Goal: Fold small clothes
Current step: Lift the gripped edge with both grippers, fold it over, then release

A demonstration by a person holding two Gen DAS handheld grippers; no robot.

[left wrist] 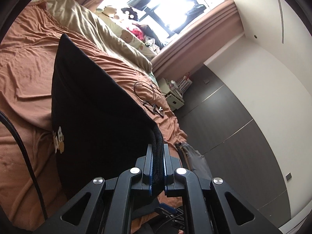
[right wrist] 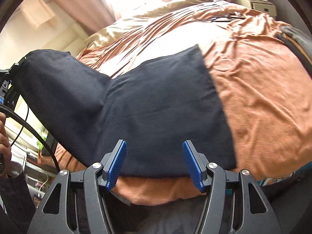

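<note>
Black cotton garment with small cartoon print (left wrist: 93, 101) clamped at its folded edge by left claw (left wrist: 158, 156), lifted off rumpled orange bedsheet (left wrist: 29, 58), right claw (right wrist: 154, 156) spread open, nothing gripped.

both grippers (right wrist: 154, 164) black, skeletal linkage arms, silver pivot screws; ribbed blue pads (right wrist: 116, 165); braided black cable (right wrist: 29, 128) at left; dark sleeve (right wrist: 13, 195) on the person

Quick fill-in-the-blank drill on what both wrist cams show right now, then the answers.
1. The left gripper is shut on the edge of the ____ garment.
2. The right gripper has its jaws ____, pinching nothing.
3. The garment lies partly on the ____ bedsheet.

Answers: black; open; orange
</note>
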